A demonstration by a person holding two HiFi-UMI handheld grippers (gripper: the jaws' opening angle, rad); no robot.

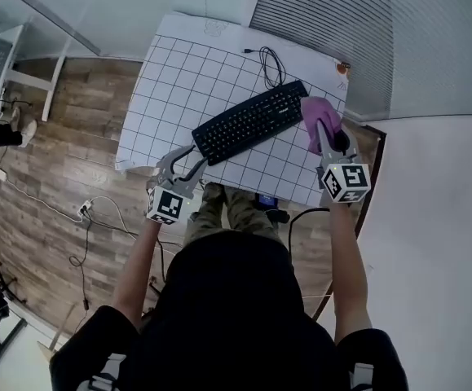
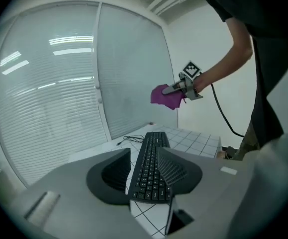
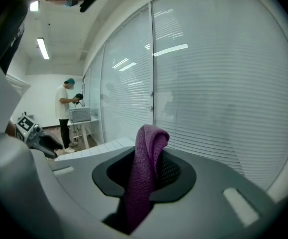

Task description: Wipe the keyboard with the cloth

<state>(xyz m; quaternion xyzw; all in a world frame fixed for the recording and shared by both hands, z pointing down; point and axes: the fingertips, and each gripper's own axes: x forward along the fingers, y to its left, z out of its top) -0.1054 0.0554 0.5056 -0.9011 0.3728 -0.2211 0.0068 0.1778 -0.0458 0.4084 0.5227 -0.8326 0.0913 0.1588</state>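
Note:
A black keyboard (image 1: 250, 120) lies slantwise on a white grid mat (image 1: 178, 80). My left gripper (image 1: 185, 163) hovers by the keyboard's near left end with its jaws apart and nothing pressed between them. In the left gripper view the keyboard (image 2: 151, 168) runs away from the gap of the left gripper (image 2: 144, 153). My right gripper (image 1: 327, 137) is above the keyboard's right end, shut on a purple cloth (image 1: 317, 116). The cloth (image 3: 146, 173) stands up folded between the jaws of the right gripper (image 3: 146, 158). The cloth (image 2: 164, 96) also shows in the air.
The keyboard's cable (image 1: 270, 65) coils on the mat's far side. White blinds (image 1: 341, 31) stand behind the table. Wooden floor with loose cables (image 1: 81, 218) is at the left. A person (image 3: 64, 111) stands at a distant table.

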